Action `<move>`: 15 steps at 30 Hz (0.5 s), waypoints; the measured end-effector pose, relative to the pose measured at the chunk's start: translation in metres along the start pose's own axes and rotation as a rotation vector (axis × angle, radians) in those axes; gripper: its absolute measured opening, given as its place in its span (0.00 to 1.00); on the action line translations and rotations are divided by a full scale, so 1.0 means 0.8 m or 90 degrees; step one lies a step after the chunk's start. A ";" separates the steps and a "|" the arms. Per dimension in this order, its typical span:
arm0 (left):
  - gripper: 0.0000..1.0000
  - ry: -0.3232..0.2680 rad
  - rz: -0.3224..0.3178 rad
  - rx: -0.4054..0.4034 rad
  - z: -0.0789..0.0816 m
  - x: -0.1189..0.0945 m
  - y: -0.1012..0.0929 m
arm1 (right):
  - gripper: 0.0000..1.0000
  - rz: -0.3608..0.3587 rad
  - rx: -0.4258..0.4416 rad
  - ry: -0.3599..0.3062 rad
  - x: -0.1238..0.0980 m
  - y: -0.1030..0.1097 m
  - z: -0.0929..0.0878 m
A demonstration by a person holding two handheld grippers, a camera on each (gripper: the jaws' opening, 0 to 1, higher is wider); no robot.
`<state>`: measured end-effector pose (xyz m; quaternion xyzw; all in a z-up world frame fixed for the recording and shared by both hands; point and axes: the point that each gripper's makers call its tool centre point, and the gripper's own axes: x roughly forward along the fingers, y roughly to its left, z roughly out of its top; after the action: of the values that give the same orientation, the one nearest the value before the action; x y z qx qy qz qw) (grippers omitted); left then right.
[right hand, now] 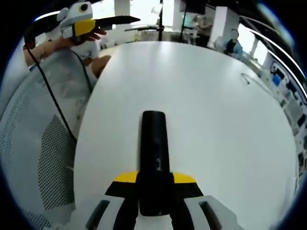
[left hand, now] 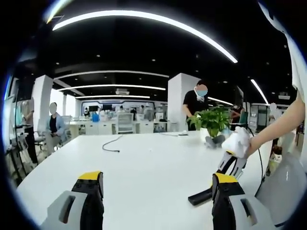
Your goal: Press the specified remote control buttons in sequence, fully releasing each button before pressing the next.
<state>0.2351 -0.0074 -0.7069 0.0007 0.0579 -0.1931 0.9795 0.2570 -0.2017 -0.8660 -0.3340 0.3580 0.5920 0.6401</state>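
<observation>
A long black plastic remote control lies on the broad white oval table, its near end clamped between the yellow-tipped jaws of the right gripper. In the left gripper view, the left gripper hovers low above the tabletop with its jaws spread wide and nothing between them, while a green potted plant and a thin black cable rest farther across the table
</observation>
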 end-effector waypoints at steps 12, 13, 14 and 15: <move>0.97 0.004 -0.004 0.002 -0.001 0.000 -0.002 | 0.21 0.002 -0.005 -0.005 0.000 -0.003 0.001; 0.97 0.005 -0.004 0.003 -0.002 0.000 -0.002 | 0.21 0.001 -0.003 -0.006 0.000 -0.003 0.001; 0.97 0.005 -0.004 0.003 -0.001 0.000 -0.002 | 0.21 0.001 -0.003 -0.006 0.000 -0.004 0.001; 0.97 0.005 -0.005 0.003 -0.002 0.000 -0.002 | 0.21 0.001 -0.002 -0.007 0.000 -0.004 0.001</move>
<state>0.2345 -0.0090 -0.7082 0.0039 0.0616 -0.1971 0.9784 0.2601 -0.2012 -0.8658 -0.3314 0.3541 0.5950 0.6409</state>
